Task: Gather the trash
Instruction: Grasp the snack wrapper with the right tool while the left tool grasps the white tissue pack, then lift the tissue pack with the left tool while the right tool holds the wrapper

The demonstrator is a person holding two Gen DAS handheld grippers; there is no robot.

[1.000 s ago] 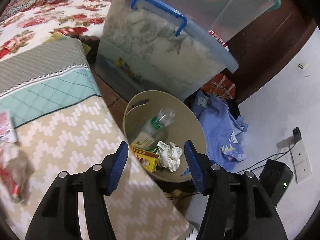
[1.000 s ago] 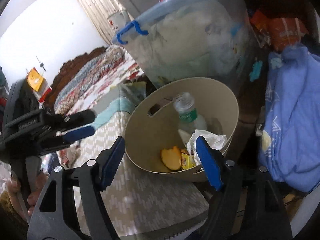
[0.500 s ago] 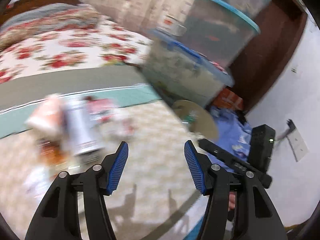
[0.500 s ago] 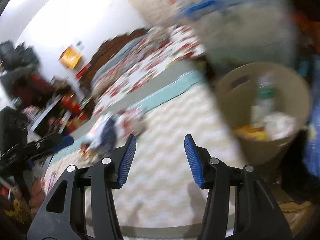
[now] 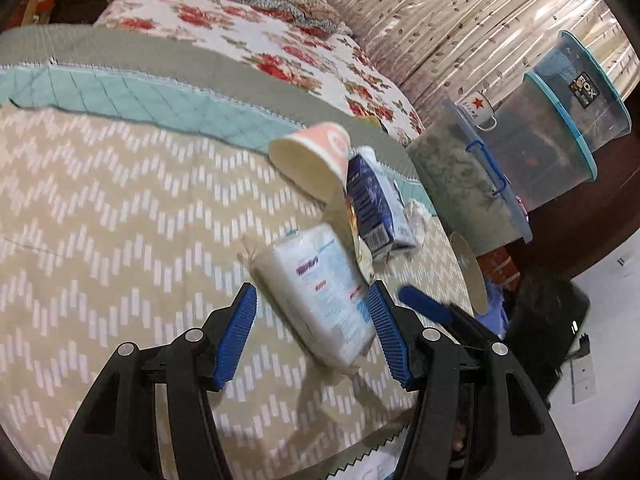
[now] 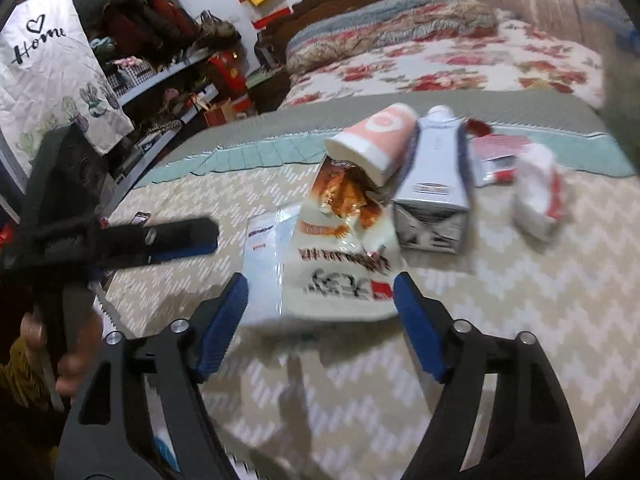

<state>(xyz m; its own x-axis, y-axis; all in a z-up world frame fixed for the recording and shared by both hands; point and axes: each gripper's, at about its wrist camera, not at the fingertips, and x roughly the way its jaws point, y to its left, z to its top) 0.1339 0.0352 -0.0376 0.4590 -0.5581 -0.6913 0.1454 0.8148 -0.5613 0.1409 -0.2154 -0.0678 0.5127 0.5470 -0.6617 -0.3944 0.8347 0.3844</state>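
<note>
The bed (image 5: 120, 220) fills both views, its zigzag cover spread under both pairs of jaws, floral quilt (image 5: 248, 32) far beyond them. Off past the left gripper's right jaw stand stacked bins (image 5: 532, 160), with the rim of the basket (image 5: 470, 276) just showing nearer that jaw.

And here's the trash, all in a heap straight ahead of both grippers. The tissue pack (image 5: 320, 300) lies between the left gripper's (image 5: 312, 332) jaws, which stand open around it, the right pad very close to its edge, the left pad clear. Beyond the pack, ahead of the jaws, the carton (image 5: 368, 204) lies on its side, and the cup (image 5: 316, 156) is tipped over just past it.

The right gripper (image 6: 320, 316) has just been opening its jaws; they stand wide, with the near edge of the snack bag (image 6: 344, 248) between the tips, no pad pressing on it. The tissue pack sits just ahead of its left jaw, beside the bag. The carton lies ahead of the right jaw, the cup beyond the bag, and a crumpled wrapper (image 6: 538, 192) well out past the right jaw.
</note>
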